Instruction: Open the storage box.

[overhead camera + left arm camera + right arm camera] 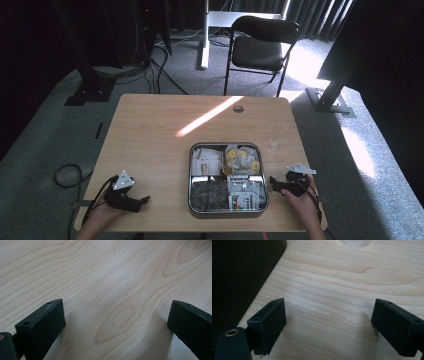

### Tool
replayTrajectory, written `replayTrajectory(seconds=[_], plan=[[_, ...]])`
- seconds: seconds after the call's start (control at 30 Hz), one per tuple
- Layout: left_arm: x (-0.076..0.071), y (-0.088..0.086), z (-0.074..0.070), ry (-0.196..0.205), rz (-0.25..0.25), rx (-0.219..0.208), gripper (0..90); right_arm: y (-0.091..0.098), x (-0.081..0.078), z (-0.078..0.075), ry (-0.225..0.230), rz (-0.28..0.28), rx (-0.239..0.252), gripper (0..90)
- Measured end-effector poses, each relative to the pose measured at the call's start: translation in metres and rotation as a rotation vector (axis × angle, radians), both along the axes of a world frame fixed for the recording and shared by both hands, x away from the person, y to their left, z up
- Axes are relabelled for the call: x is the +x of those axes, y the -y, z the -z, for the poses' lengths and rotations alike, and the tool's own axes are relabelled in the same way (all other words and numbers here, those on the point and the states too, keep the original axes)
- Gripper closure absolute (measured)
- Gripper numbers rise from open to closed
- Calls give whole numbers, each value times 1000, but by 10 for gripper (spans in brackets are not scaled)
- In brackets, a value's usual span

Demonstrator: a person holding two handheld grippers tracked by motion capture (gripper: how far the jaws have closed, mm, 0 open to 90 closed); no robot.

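We are resting both tools on the wooden bench [150, 130], one on each side of a square metal tray [190, 176] that is sitting near the front edge, slightly right of centre. The left tool [146, 199] is lying well apart from the tray with its jaws spread wide over bare wood, holding nothing; the right tool [273, 179] is sitting just beside the tray's right wall, its jaws equally wide and empty. We are judging this as a waiting pose: hands low and settled, tools flanking the tray so either could reach in. The tray is divided into four compartments, and we are seeing pale wrappers at the back left, yellow pieces at the back right, something dark at the front left and white-and-green packets at the front right, but the contents are too small and blurred to name. In the right gripper view a dark mass [239, 277] at the left is probably the tray wall, though we cannot be sure. A faint clear round shape [274, 146] is lying near the tray's back right corner; we cannot identify it.
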State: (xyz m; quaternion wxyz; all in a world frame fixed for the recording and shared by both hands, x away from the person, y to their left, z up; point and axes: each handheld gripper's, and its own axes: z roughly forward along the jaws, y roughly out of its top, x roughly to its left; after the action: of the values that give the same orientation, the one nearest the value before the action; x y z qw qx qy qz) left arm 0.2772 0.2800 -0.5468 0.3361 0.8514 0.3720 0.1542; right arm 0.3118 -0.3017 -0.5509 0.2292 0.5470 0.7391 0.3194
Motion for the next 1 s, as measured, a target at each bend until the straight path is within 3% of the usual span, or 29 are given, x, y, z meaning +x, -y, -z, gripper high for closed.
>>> replayTrajectory(seconds=[0.63, 1.0], plan=[[1, -1, -1, 6, 10, 18, 17, -1, 0, 0, -2, 19, 0, 106], [4, 9, -3, -20, 24, 30, 17, -1, 0, 0, -3, 19, 0, 106]])
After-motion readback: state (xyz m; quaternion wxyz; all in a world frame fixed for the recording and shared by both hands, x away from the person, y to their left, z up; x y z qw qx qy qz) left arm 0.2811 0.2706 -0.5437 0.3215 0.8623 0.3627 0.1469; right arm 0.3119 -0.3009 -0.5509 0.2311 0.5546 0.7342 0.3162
